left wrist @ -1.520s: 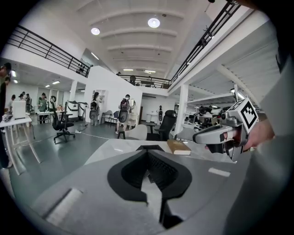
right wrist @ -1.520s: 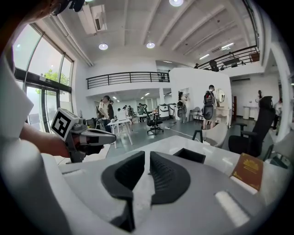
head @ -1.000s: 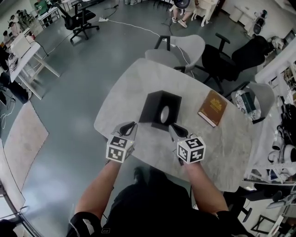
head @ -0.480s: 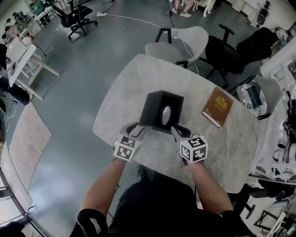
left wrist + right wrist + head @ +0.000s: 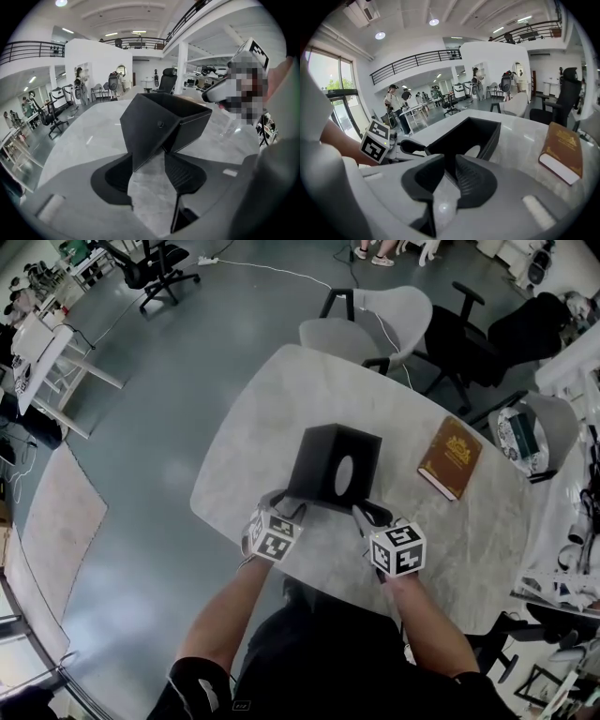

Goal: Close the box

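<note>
A black box [image 5: 323,460] stands in the middle of the pale table [image 5: 248,427], its top open, with an oval hole in one wall. My left gripper [image 5: 284,504] is at the box's near left corner. Its jaws have just been opening and stand apart [image 5: 149,157]. The lower corner of a black flap of the box [image 5: 154,122] hangs between them, and no pad presses on it. My right gripper [image 5: 367,514] sits at the near right corner, jaws together [image 5: 450,159], just short of the box [image 5: 474,133].
A brown book [image 5: 452,457] lies on the table to the right of the box, also seen as the book [image 5: 562,152] in the right gripper view. A grey chair [image 5: 370,320] and a black chair [image 5: 473,334] stand at the far edge. The near table edge is under my wrists.
Both grippers came down and forward to the box's near side. The left jaws went from together to apart, and the box's flap now fills the left gripper view.
</note>
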Tool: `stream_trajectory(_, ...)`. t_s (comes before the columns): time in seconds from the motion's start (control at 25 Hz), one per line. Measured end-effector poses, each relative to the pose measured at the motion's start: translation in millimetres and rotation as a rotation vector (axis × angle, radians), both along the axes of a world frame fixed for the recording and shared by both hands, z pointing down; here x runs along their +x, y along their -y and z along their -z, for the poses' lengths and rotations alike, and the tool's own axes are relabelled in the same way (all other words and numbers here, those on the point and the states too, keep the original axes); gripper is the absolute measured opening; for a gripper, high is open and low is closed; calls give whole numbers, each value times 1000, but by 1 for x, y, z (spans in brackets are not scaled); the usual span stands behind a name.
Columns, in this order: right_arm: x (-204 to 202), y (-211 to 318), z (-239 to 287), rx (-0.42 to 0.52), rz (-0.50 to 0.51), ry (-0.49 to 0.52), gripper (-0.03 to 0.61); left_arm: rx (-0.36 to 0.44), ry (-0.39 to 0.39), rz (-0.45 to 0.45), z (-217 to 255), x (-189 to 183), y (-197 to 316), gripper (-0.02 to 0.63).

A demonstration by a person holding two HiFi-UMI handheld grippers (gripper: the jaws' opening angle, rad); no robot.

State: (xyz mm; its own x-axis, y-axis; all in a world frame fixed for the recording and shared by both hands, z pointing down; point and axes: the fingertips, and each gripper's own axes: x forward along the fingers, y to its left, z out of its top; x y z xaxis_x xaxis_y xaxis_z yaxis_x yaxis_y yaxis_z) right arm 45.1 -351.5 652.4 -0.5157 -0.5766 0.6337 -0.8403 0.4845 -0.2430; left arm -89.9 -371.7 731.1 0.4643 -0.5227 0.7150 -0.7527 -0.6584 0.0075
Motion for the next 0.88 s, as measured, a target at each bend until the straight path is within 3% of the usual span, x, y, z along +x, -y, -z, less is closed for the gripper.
stream_trajectory(0.4,-3,-9,-19,-49,47,-63,76,-13,28,90,-11,-14,16,224)
stream_trajectory(0.76,-7,-8,-22,-42,54,-73,70,0,-51,177,3,-33,25,243)
stream_trajectory(0.88,-7,-8,-22,-36,47,-71,68,-31,-94,215,6,-37,26,268)
